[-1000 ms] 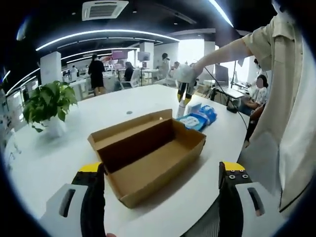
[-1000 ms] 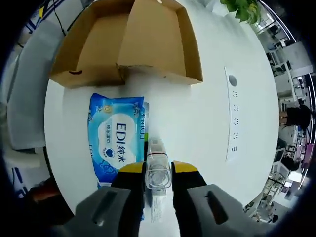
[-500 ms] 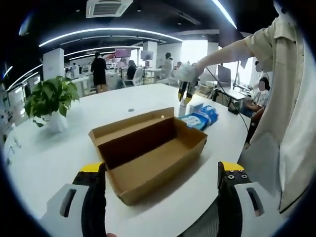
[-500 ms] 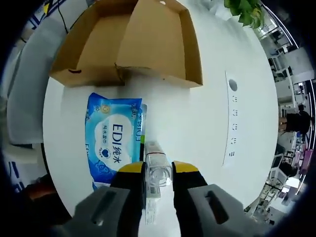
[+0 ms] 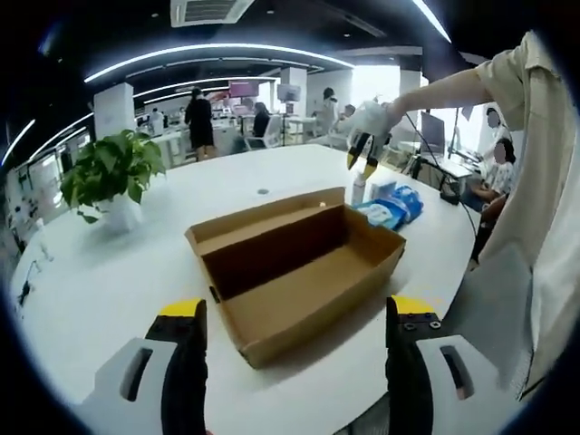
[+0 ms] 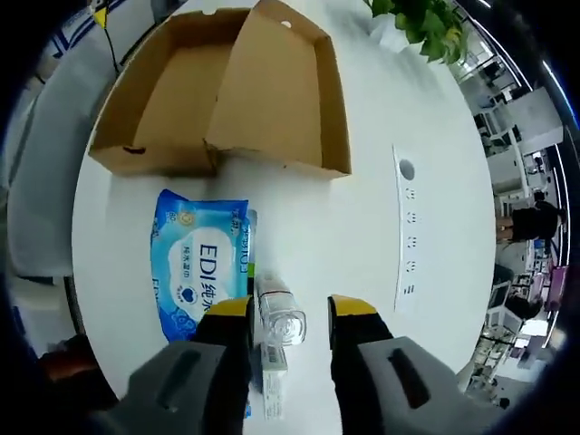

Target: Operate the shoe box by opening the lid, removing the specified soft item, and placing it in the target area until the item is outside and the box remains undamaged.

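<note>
The brown cardboard shoe box lies open and empty on the white table, its lid standing up at the far side. My left gripper hovers open in front of it, holding nothing. In the right gripper view the box sits at the top. Below it lies a blue wipes pack. A clear bottle stands beside the pack, between the parted jaws of my right gripper, with a gap on each side. The left gripper view shows the right gripper above the bottle and the pack.
A small white carton lies by the bottle. Socket plates are set into the round white table. A potted plant stands at the far left. A person's sleeve and body fill the right side. Office desks and people are behind.
My right gripper's jaws have spread apart from the clear bottle, which now stands free on the table. Both cameras have shifted slightly; the box has not moved.
</note>
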Demonstrator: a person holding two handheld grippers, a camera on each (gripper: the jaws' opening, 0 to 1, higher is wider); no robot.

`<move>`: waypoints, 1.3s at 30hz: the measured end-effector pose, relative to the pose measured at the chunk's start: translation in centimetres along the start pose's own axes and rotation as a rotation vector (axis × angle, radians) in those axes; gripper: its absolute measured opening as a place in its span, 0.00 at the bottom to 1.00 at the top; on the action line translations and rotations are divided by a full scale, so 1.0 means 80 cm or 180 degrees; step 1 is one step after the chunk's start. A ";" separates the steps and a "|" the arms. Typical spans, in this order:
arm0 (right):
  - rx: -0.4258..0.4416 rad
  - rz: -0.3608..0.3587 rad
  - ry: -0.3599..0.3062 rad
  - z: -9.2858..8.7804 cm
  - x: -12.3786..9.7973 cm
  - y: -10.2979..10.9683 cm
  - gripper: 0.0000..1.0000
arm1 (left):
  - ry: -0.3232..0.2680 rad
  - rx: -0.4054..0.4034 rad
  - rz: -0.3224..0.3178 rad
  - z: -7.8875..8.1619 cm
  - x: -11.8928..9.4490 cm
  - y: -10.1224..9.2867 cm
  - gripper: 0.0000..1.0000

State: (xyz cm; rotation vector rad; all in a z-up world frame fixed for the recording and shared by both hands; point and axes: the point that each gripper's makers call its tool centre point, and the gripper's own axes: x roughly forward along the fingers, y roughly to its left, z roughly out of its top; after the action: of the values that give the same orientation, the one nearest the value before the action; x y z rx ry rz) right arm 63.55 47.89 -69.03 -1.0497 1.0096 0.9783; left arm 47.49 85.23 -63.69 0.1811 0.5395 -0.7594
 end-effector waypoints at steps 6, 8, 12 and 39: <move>0.0370 -0.0007 -0.0445 0.044 -0.018 0.017 0.33 | 0.0130 -0.0060 0.0174 -0.013 0.003 0.018 0.69; 0.0516 -0.0018 -0.0524 0.054 -0.023 0.019 0.32 | 0.0155 -0.0093 0.0221 -0.015 0.004 0.022 0.64; 0.0818 -0.0034 -0.0684 0.070 -0.028 0.019 0.31 | 0.0214 -0.0147 0.0315 -0.022 0.008 0.032 0.55; 0.2739 -0.0200 -0.1023 0.113 0.039 -0.027 0.23 | 0.0519 -0.1119 0.0636 -0.067 0.044 0.075 0.10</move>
State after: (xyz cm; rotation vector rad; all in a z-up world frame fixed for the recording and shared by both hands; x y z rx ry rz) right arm 67.94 56.60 -69.90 -0.1975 0.9735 0.5326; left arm 51.61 89.28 -70.30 -0.0303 0.7880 -0.4479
